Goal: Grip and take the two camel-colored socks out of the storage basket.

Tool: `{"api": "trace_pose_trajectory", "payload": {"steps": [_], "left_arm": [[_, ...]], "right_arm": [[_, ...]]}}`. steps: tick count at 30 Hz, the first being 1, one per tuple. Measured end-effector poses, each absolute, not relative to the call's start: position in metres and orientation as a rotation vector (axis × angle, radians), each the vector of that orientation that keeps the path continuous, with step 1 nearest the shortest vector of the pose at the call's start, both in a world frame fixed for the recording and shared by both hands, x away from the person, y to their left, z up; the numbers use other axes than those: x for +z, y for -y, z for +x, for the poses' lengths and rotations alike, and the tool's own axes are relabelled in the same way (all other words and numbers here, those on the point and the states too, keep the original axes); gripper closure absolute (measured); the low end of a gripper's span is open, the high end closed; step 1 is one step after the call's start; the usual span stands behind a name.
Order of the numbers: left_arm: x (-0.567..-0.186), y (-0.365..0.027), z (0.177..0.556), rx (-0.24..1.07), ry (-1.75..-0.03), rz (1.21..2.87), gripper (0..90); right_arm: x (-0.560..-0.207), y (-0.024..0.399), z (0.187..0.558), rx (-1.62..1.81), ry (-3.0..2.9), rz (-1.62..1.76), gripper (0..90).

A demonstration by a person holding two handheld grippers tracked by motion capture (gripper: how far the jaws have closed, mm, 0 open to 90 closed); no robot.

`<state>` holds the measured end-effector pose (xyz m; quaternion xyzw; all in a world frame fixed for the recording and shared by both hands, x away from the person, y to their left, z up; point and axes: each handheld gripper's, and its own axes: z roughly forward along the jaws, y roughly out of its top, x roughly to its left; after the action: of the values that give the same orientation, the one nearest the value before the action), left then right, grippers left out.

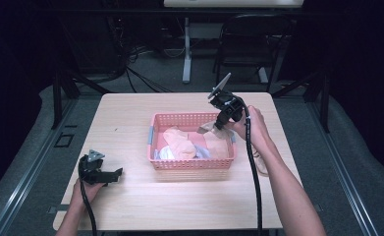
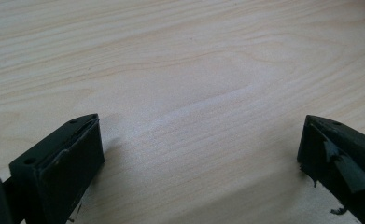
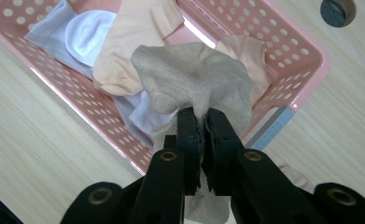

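Currently the right gripper (image 3: 201, 123) is clamping a fold of a beige knit sock (image 3: 196, 77), jaws pressed nearly together on the fabric, and is holding it above the right end of the pink perforated basket (image 3: 306, 60); in the high view the same gripper (image 1: 222, 119) is hanging over the basket's far right corner with the sock (image 1: 208, 127) drooping from it. The sock is bunching and sagging freely around the pinch, so I am judging it light, soft and limp, not fragile and unlikely to slip from a pinch on a doubled fold; a single thin layer near an edge would be the weaker hold. Inside the basket a peach sock (image 3: 129, 42), a white sock (image 3: 89, 32) and a pale lavender ribbed piece (image 3: 47, 35) are lying overlapped. The left gripper (image 1: 112, 173) is resting on the wooden table (image 1: 130, 118) near its front left corner, well apart from the basket, jaws spread wide with only bare wood between them (image 2: 201, 154). The held sock's lower part is running out of sight behind the jaws, how many garments are lying beneath the top layer is unclear, and a pale item on the table just right of the basket (image 1: 260, 164) is partly covered by the forearm, so I cannot identify it.
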<state>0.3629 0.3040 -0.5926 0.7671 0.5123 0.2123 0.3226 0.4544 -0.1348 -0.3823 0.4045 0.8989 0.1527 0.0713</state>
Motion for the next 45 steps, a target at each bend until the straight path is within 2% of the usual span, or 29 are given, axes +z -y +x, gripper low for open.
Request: {"api": "trace_pose_trajectory", "payload": {"steps": [14,29,45], "left_arm": [[-0.593,-0.304,0.363,0.558,-1.345,2.013,0.0],[-0.593,-0.304,0.363,0.558,-1.346,2.013,0.0],[-0.593,-0.304,0.363,0.561,-1.349,2.011,0.0]], "right_arm": [[-0.356,0.149,0.445,0.476,-2.675,1.213,85.2],[-0.34,0.208,0.435,0.478,-2.594,1.312,85.2],[-0.344,0.255,0.428,0.457,-2.55,1.423,85.2]]}}
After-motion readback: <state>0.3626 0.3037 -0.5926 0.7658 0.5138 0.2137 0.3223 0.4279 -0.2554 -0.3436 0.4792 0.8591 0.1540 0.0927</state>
